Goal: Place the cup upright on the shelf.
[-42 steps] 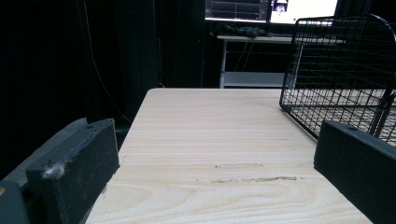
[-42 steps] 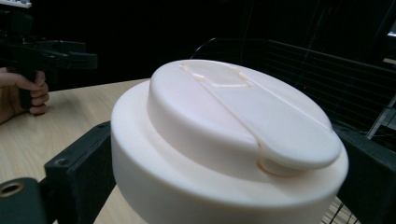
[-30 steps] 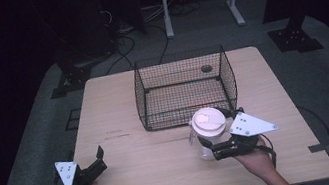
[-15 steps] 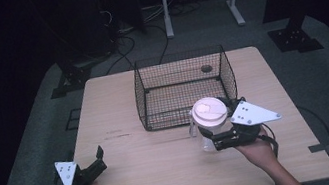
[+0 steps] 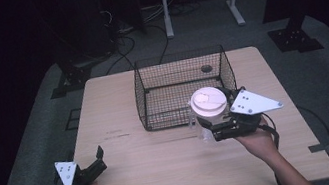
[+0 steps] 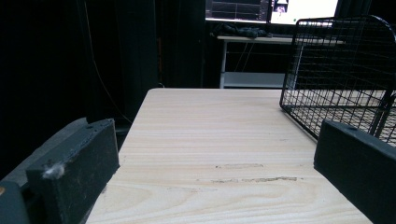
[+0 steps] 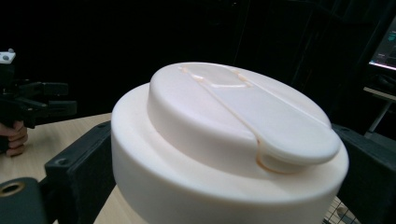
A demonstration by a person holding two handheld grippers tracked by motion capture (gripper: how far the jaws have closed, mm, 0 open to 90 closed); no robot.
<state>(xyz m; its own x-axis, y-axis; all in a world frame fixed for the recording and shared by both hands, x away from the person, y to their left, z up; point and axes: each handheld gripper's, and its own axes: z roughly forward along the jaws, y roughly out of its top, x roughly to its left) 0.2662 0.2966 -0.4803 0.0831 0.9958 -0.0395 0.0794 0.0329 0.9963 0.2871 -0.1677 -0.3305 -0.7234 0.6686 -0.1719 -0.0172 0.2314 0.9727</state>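
Pale wood table (image 5: 164, 163), dark room, grey floor, white rack behind. Wire basket (image 5: 183, 89) ahead of both claws, interior bare. Right gripper (image 5: 208, 132) clamped on clear jar with white lid (image 5: 208, 101), lifted at basket's near right corner. Left gripper (image 5: 99, 156) wide apart, holding nothing, near table's left corner.

We are seeing the white lid (image 7: 224, 140) blocking the container's body, its base cropped at six o'clock; the wire basket (image 6: 345, 79) is running off at three o'clock.
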